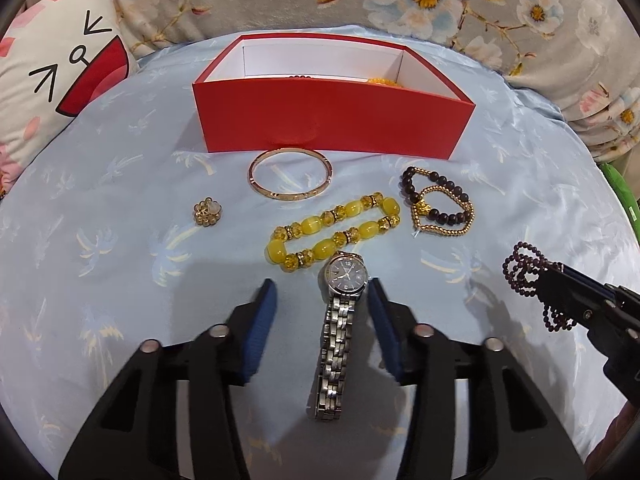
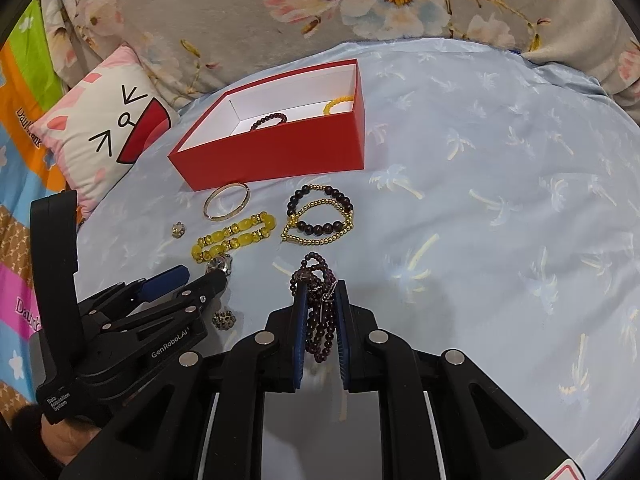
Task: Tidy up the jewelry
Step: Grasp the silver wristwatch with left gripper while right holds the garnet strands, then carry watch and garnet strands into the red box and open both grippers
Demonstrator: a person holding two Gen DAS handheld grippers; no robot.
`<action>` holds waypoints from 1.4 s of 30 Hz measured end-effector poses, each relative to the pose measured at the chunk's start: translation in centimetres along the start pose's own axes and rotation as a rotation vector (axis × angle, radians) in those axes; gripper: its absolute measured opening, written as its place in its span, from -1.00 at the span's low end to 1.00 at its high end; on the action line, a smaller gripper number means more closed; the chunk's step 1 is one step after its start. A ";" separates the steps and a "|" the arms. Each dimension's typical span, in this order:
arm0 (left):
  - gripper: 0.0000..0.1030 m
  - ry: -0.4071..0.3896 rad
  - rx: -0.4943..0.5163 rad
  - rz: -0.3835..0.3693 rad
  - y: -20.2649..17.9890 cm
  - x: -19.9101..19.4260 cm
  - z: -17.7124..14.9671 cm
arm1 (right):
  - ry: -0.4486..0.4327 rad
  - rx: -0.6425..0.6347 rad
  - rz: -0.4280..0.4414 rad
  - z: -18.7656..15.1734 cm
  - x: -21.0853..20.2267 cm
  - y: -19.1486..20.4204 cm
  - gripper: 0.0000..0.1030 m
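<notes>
Your right gripper [image 2: 320,308] is clamped on the dark purple bead strand [image 2: 318,312], a bunched loop that hangs from between the pads in front of the red box [image 2: 280,156]. Your left gripper [image 1: 322,312] has its jaws wide apart, straddling the steel wristwatch [image 1: 340,320], which lies flat on the pale blue cloth [image 1: 120,280] in front of the box with its dial pointing toward it and its band running back between the fingers.

The purple strand looks light and floppy. It will likely swing and drape, so carry it high enough that the hanging loops clear the box's near wall, and expect them to slide out together once you let go.

The watch should handle differently: heavier, hard and probably slippery on polished links. Pinch across the case or the links just behind it. A grip far down the band would let the case end dangle and tip.

Between the watch and the box lie the yellow bead bracelet [image 1: 332,232], touching or nearly touching the dial, and the gold bangle [image 1: 290,180] right against the box front. Inside the box a dark bead bracelet [image 2: 269,121] and a yellow bracelet [image 2: 338,105] already rest.
</notes>
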State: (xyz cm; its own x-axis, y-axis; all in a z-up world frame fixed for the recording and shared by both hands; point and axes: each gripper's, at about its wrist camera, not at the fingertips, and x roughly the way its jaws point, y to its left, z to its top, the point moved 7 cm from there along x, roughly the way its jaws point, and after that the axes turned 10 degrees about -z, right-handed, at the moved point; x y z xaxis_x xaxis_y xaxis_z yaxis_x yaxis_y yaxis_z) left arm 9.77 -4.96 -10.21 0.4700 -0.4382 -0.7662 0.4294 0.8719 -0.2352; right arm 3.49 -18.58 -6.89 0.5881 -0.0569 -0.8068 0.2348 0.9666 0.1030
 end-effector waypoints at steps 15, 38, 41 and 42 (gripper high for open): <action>-1.00 0.026 -0.041 -0.084 0.4 -0.9 -0.4 | 0.002 -0.003 0.007 0.0 0.1 0.3 -0.76; -0.53 -0.005 0.081 0.082 -1.2 0.7 0.3 | 0.007 0.008 0.019 0.0 0.2 0.2 -0.75; -0.53 0.010 0.059 0.062 -1.0 0.5 0.2 | 0.005 0.005 0.023 0.1 0.1 0.4 -0.75; -0.53 0.013 0.055 0.057 -1.1 0.4 0.2 | 0.004 0.004 0.025 0.2 0.0 0.5 -0.75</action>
State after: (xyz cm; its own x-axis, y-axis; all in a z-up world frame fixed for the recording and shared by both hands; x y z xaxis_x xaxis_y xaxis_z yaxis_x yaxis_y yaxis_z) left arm 9.66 -6.10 -10.14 0.4850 -0.3853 -0.7851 0.4440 0.8819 -0.1586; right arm 3.79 -18.12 -6.77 0.5909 -0.0316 -0.8061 0.2229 0.9667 0.1254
